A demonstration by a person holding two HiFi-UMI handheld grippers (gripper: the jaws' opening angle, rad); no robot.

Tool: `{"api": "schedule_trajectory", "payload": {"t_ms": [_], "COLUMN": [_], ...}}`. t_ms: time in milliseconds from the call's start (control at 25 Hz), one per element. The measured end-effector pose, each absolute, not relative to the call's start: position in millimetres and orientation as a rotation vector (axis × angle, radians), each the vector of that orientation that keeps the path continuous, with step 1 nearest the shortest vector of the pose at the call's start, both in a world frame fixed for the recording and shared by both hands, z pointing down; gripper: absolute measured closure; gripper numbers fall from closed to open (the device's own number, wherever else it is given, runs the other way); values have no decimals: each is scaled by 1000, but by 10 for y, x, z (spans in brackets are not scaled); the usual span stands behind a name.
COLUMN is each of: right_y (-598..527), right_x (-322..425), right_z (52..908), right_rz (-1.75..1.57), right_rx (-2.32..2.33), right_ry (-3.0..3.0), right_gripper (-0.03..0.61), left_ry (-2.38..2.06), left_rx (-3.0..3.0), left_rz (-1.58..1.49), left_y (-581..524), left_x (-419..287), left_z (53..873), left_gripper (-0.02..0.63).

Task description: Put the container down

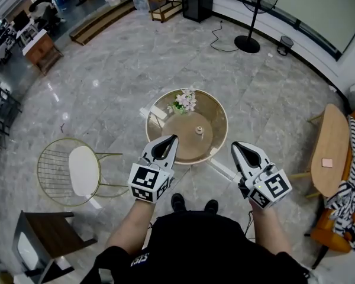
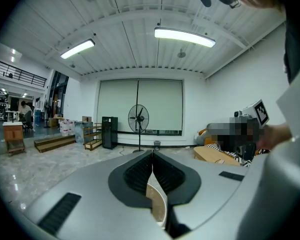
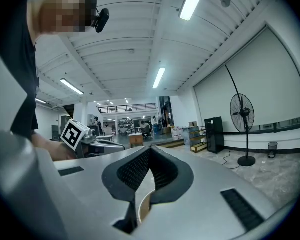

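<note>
The left tool (image 1: 173, 139), smooth grey shell with ribbed black pads, has its jaws pressed together at the tips and grips nothing. The right tool (image 1: 236, 145), of the same build, is likewise closed and empty. Both hang just above the near edge of a round bench (image 1: 223, 118) with a tan glossy top and a pale rim. The small pale container (image 1: 199, 130) stands near the bench's middle, apart from both tools, and a spray of white flowers (image 1: 183, 102) sits at the far edge.
</note>
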State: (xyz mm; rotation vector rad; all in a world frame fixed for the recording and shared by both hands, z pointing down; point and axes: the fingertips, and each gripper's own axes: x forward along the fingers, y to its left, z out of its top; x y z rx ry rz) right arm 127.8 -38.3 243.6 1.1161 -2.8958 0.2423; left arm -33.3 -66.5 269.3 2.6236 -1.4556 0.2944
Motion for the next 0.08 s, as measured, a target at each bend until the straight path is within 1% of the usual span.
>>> {"api": "schedule_trajectory", "payload": {"t_ms": [80], "right_y": [-384], "right_x": [1231], "right_z": [2446], "right_rz": [239], "right_rx": [1116], "right_ry": [-2896], "right_gripper": [568], "left_ry": [-1454], "left_rx": [2627], "left_rz": [294], "left_y": [-663], "left_x": [-376], "left_z": [2703], "left_gripper": [597]}}
